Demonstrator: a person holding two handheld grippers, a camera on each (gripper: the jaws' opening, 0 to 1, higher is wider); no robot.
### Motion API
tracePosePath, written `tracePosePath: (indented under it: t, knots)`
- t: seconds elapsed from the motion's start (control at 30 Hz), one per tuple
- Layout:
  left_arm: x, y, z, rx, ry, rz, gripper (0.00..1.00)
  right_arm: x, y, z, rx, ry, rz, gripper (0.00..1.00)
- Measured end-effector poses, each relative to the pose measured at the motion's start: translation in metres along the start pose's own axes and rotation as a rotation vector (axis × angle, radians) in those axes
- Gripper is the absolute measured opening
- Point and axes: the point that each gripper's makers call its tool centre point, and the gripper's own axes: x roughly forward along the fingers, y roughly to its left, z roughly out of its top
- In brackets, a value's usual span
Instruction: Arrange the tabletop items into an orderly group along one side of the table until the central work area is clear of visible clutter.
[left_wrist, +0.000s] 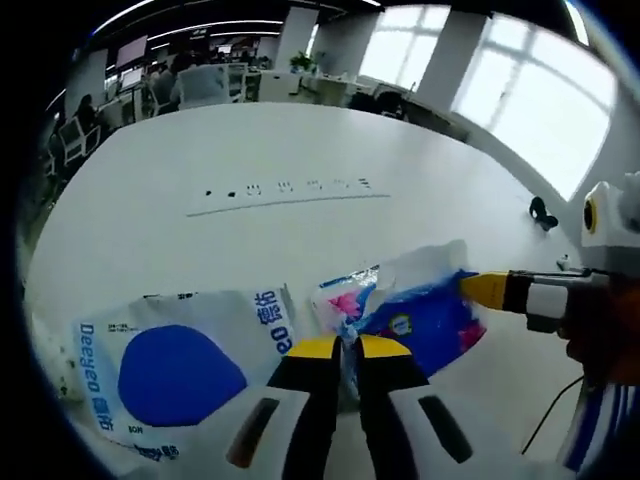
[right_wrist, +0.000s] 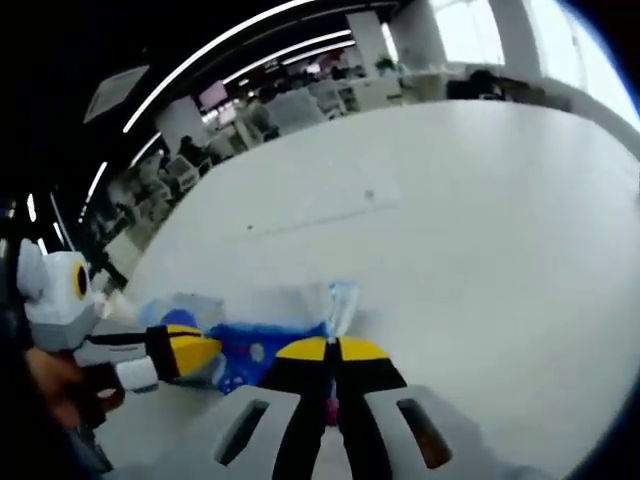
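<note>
Both grippers, left (left_wrist: 347, 345) and right (right_wrist: 331, 347), pinch the half-hidden blue packet (left_wrist: 425, 315).

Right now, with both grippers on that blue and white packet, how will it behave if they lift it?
The blue and white packet looks like thin crinkled film, so it will probably sag between the left gripper and the right gripper. It seems light for its size. Its glossy skin may slip unless pinched firmly.

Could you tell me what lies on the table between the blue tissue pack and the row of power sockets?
Nothing: in the left gripper view, bare white table separates the blue tissue pack from the socket row.
</note>
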Motion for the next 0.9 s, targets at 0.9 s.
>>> tracePosePath:
  t: [0.9]
  knots:
    - [0.001,0.007,0.002,0.023,0.026,0.018,0.14,0.016,-0.007,-0.003,-0.052,0.03,-0.012,0.03]
